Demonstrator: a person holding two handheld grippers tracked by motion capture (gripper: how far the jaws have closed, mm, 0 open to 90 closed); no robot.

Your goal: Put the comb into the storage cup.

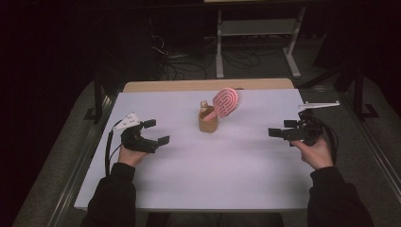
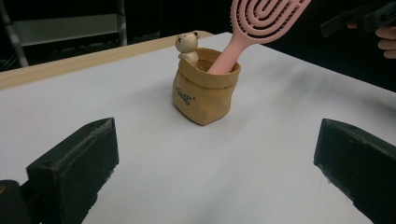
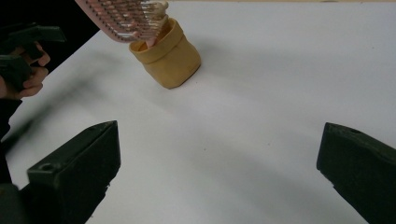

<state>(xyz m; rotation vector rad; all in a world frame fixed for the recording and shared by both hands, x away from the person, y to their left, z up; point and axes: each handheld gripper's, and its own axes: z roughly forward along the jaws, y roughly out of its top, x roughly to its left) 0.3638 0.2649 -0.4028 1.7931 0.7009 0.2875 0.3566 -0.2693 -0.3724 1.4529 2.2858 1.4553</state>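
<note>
We see a matt, crinkled paper-like pouch (image 2: 205, 91), a smooth plastic brush (image 2: 261, 23), and matt white tabletop (image 2: 261, 154).

A pouch (image 1: 208, 124) stands mid-table (image 1: 189, 179), a hairbrush (image 1: 226, 102) leaning in it and a bear figure (image 1: 204, 105) at its rim. The left claw (image 1: 153, 132) sits well to its left, the right claw (image 1: 282, 128) well to its right.
</note>
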